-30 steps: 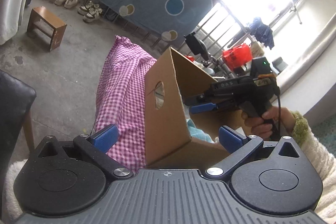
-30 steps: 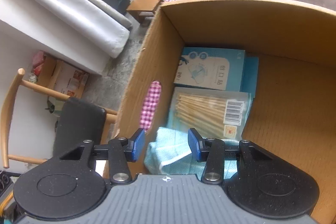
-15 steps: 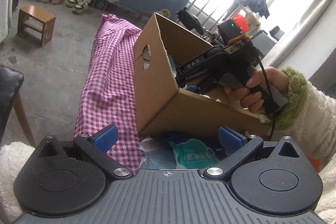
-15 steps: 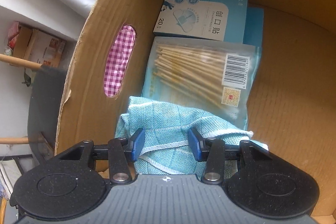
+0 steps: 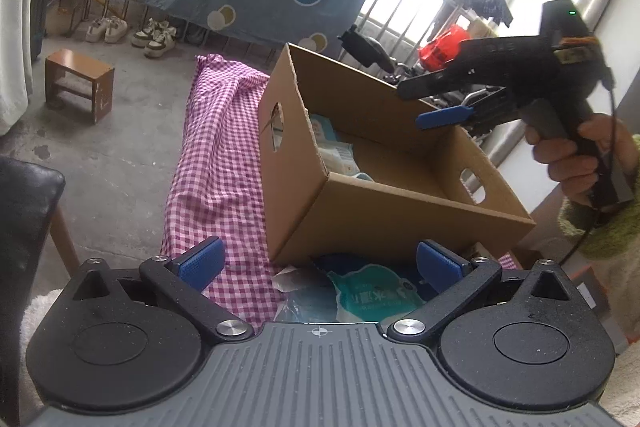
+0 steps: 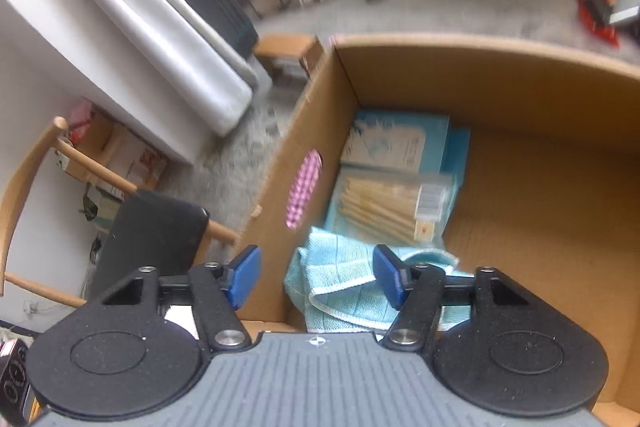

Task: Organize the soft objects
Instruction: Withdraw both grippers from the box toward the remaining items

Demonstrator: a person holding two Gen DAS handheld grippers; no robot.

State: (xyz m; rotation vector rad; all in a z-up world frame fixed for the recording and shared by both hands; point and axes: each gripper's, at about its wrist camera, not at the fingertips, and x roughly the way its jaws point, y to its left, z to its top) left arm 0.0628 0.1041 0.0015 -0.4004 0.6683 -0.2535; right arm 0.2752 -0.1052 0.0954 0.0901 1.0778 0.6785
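Observation:
A light blue cloth (image 6: 340,291) lies crumpled in the near left corner of the open cardboard box (image 6: 520,75). My right gripper (image 6: 316,277) is open and empty, raised above the cloth; in the left wrist view it (image 5: 444,117) hovers over the box (image 5: 380,219). My left gripper (image 5: 320,261) is open and empty, low in front of the box, over a teal and white packet (image 5: 372,297) lying on the pink checked tablecloth (image 5: 216,167).
In the box lie a blue flat carton (image 6: 400,143) and a bag of wooden sticks (image 6: 392,207). A black-seated wooden chair (image 6: 152,235) stands left of the table. A small wooden stool (image 5: 78,85) and shoes (image 5: 132,31) are on the floor beyond.
My right gripper opened, let go of the blue cloth in the box, and rose up and back. My left gripper stayed open low in front of the box.

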